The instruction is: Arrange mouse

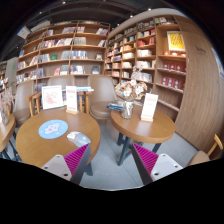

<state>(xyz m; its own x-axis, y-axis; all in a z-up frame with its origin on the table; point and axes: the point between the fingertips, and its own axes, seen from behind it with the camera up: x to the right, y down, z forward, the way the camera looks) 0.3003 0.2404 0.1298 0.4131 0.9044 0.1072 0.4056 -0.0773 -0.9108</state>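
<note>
My gripper (111, 160) is open and empty, held high above the grey floor between two round wooden tables. Its magenta pads (75, 157) stand wide apart. On the left table (30, 148) lies a round blue mat (53, 128). A small pale object (78, 137), perhaps the mouse, lies beside the mat near the table's right rim, just ahead of my left finger. I cannot make out its shape clearly.
The right round table (135, 127) carries a vase of flowers (128, 92) and a standing white card (150, 106). Upright signs (52, 97) stand on a table farther back. Bookshelves (70, 55) line the walls. Grey floor runs between the tables.
</note>
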